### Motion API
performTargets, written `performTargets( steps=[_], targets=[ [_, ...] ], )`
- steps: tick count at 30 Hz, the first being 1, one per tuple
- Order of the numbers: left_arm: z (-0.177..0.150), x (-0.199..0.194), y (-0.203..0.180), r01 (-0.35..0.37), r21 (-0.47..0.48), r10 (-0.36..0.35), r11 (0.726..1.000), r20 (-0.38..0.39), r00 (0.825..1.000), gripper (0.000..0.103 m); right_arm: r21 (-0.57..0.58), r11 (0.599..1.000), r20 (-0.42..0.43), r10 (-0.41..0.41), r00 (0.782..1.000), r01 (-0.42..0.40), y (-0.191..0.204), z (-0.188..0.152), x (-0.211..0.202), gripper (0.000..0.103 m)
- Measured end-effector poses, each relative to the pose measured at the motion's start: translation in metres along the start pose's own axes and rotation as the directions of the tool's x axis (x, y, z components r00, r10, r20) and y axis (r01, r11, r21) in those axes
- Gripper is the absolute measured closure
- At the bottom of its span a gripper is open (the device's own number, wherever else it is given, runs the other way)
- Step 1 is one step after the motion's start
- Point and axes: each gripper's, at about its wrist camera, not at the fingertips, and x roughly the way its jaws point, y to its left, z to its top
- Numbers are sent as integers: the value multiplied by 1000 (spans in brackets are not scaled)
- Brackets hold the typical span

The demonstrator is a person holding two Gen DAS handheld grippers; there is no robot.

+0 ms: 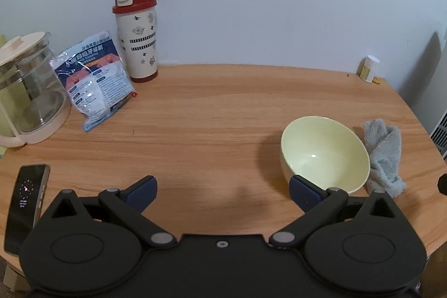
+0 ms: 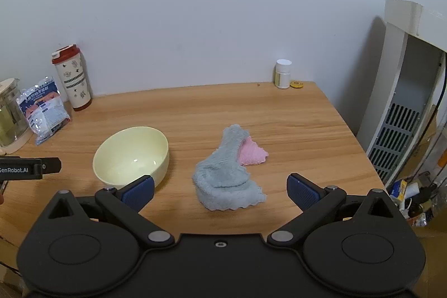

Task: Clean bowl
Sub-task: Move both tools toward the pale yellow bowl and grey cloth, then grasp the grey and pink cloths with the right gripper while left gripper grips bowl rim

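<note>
The middle of the table lies bare, open to a gripper. A kettle, a packet and a tumbler crowd the back left; a phone lies at the left edge. Bowl and cloth sit near each other, with a narrow gap between.
</note>
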Motion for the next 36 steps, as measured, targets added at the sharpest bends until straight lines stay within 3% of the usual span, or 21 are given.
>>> performTargets(
  steps=[9, 16, 25, 27, 31, 36],
  targets=[
    [6, 13, 2, 12, 6, -12, 1000, -9, 1000, 0, 53, 998, 6, 18, 1000, -18, -12, 3, 20, 5],
    [11, 27, -3, 29, 43, -29, 999, 8, 1000, 0, -9, 996, 17, -86, 996, 86, -13, 2, 41, 4],
    [18, 49, -12, 100, 71, -98, 992, -35, 995, 0, -109, 991, -45, -83, 995, 78, -13, 18, 70, 6],
    [20, 52, -11, 129, 57, -127, 990, -44, 991, 1, -82, 996, -63, -41, 997, 36, -19, 22, 76, 16],
    [22, 60, -8, 174, 22, -172, 985, -52, 984, 1, -38, 999, -103, 22, 994, -26, -27, 26, 90, 24],
    [22, 65, -3, 174, -16, -174, 985, -31, 984, 1, -77, 995, -124, 59, 991, -69, -21, 28, 107, 35]
  ],
)
